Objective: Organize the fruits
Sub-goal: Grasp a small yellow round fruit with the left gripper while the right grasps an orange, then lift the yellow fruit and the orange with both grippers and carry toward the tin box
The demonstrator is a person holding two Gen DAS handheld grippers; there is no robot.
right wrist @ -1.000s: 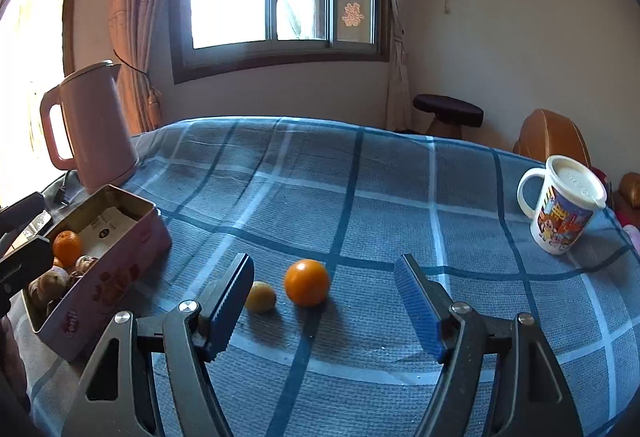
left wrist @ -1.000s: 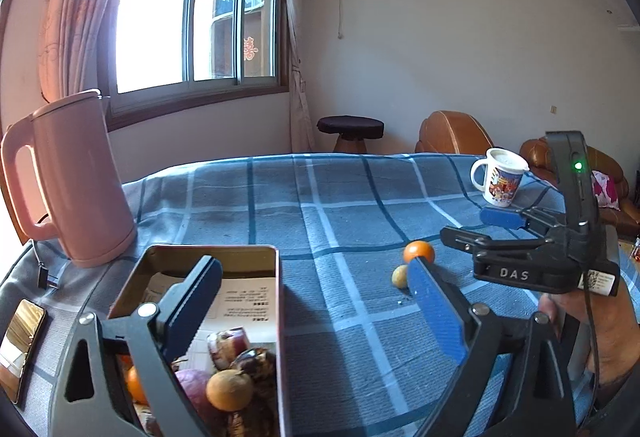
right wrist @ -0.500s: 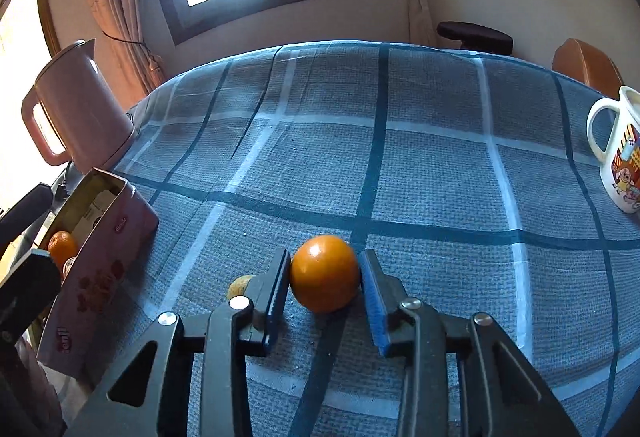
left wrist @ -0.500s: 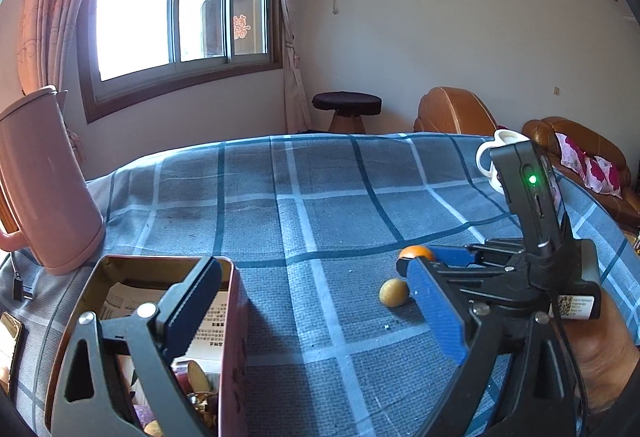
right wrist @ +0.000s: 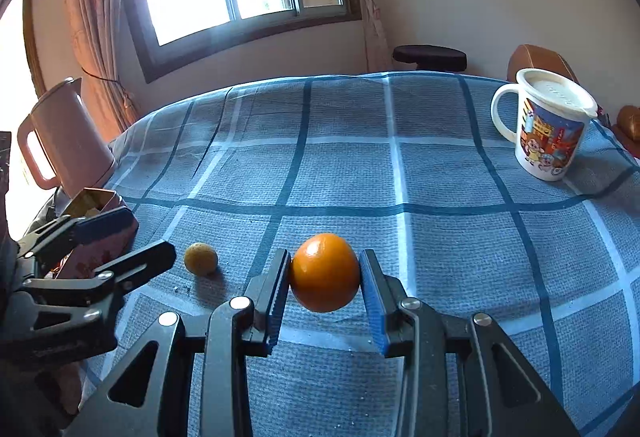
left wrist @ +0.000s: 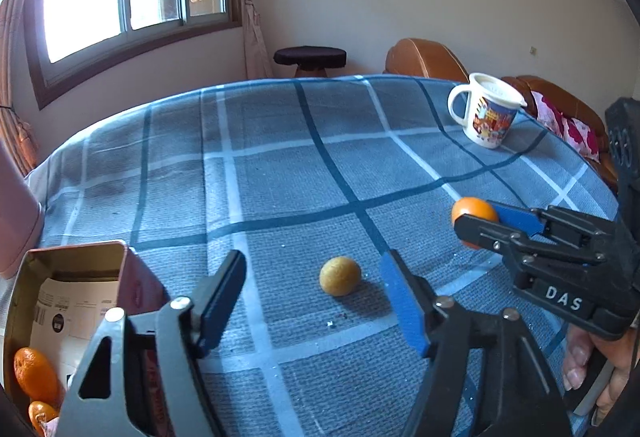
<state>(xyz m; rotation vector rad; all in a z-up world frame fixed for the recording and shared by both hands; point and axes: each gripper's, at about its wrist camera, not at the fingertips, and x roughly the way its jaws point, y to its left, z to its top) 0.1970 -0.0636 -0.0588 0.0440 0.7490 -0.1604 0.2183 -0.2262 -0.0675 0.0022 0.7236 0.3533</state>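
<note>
Two fruits are in play on my counter [right wrist: 440, 173], which is covered in blue plaid cloth. My right gripper [right wrist: 325, 277] has its fingers pinching the orange [right wrist: 324, 271] from both sides, the pads pressed flat against its skin; from the left wrist view the same orange [left wrist: 474, 211] sits at the tip of those fingers, off to the right of my left fingers. My left gripper [left wrist: 312, 289] has just been closing, yet its fingers stand spread with the small yellow-brown fruit [left wrist: 340, 275] lying on the cloth between them, a little ahead of the tips and nearer the blue right-hand pad; neither pad touches it. In the right wrist view that small fruit [right wrist: 201, 258] rests just to the left of my right fingers, apart from the orange. The open tin [left wrist: 76, 285] sits beside and behind my left finger, with a printed paper and oranges inside it. A cartoon-printed mug [right wrist: 548, 125] with a lid stands well ahead and to the right of my right fingers, and a pink kettle [right wrist: 64, 137] stands far off to their left. A hand [left wrist: 600, 369] grips the right tool's handle.
</note>
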